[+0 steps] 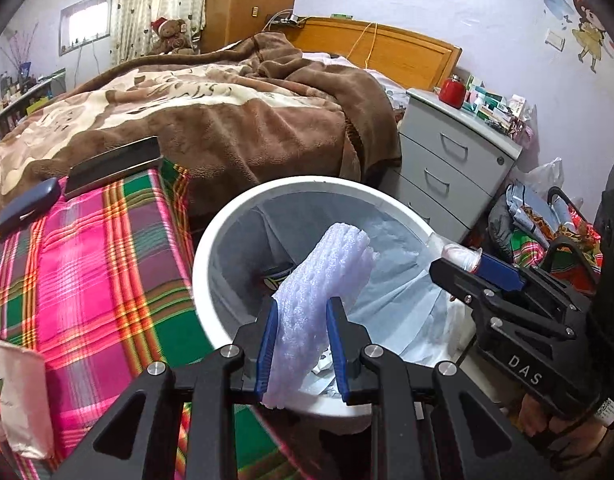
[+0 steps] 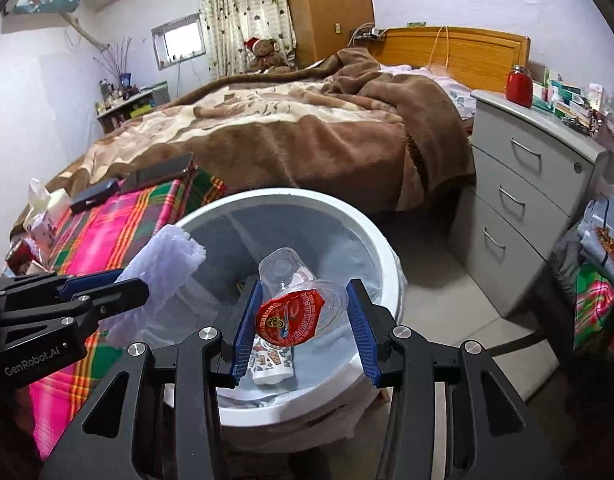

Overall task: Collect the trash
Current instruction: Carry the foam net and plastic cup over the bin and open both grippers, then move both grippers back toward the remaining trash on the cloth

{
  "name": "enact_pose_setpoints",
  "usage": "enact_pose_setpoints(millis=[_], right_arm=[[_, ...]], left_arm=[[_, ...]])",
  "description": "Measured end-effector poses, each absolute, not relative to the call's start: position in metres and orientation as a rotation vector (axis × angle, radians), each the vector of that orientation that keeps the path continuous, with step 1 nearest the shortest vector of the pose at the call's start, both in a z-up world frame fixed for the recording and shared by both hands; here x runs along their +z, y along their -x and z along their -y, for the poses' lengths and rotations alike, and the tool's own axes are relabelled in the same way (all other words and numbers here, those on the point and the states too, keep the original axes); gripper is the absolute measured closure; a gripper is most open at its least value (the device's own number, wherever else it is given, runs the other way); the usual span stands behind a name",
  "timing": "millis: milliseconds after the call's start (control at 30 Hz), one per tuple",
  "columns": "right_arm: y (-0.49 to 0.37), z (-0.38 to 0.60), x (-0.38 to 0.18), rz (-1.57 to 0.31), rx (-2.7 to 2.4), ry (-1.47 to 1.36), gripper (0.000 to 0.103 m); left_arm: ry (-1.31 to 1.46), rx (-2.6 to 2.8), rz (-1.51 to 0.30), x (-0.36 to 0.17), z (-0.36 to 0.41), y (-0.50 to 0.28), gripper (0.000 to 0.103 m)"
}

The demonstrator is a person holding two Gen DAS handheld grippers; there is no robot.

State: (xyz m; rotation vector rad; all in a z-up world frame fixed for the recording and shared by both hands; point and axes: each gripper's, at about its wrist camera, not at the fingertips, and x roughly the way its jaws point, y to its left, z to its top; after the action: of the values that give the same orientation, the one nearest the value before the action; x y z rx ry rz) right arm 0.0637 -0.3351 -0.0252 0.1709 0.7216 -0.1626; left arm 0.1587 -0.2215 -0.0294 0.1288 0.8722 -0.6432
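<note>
A white round trash bin (image 1: pixel 211 248) lined with a pale bag stands on the floor beside the bed; it also shows in the right wrist view (image 2: pixel 387 248). My left gripper (image 1: pixel 303 320) is shut on a white foam sheet (image 1: pixel 323 280) and holds it over the bin's mouth; the foam also shows in the right wrist view (image 2: pixel 163 264). My right gripper (image 2: pixel 303 312) holds a clear plastic cup with a red foil lid (image 2: pixel 295 308) between its fingers over the bin. A patterned white wrapper (image 2: pixel 271 364) lies inside the bin.
A bed with a brown blanket (image 1: pixel 227 120) and a pink-green plaid sheet (image 1: pixel 91 248) is at the left, with a phone (image 1: pixel 111 164), a dark case (image 1: pixel 27 208) and a tissue pack (image 2: pixel 43 204) on it. A grey drawer unit (image 2: pixel 527 200) stands right. Bags (image 1: pixel 547 224) clutter the floor.
</note>
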Motion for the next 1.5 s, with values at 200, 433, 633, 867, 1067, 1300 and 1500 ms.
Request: enact_pose_setpoints(millis=[200, 433, 633, 867, 1067, 1300, 1500], right_arm=[[-0.064, 0.340, -0.028, -0.735, -0.173, -0.159, 0.057], [-0.057, 0.338, -0.024, -0.718, -0.184, -0.161, 0.044], [-0.050, 0.331, -0.014, -0.692, -0.169, -0.161, 0.044], [-0.041, 0.319, -0.005, -0.658, -0.154, -0.165, 0.044], [-0.036, 0.304, -0.002, -0.646, -0.136, -0.160, 0.044], [-0.029, 0.280, 0.001, -0.631, -0.103, -0.145, 0.044], [-0.028, 0.258, 0.005, -0.617, -0.063, -0.143, 0.044]], left_arm=[[-0.108, -0.638, -0.863, -0.031, 0.224, -0.161, 0.048], [-0.092, -0.640, -0.860, -0.028, 0.217, -0.158, 0.044], [-0.087, -0.627, -0.836, -0.021, 0.205, -0.144, 0.044], [-0.063, -0.600, -0.814, -0.014, 0.182, -0.126, 0.044], [-0.038, -0.573, -0.777, -0.004, 0.155, -0.108, 0.044], [-0.020, -0.513, -0.727, 0.007, 0.118, -0.085, 0.044], [0.008, -0.447, -0.706, 0.010, 0.079, -0.073, 0.044]])
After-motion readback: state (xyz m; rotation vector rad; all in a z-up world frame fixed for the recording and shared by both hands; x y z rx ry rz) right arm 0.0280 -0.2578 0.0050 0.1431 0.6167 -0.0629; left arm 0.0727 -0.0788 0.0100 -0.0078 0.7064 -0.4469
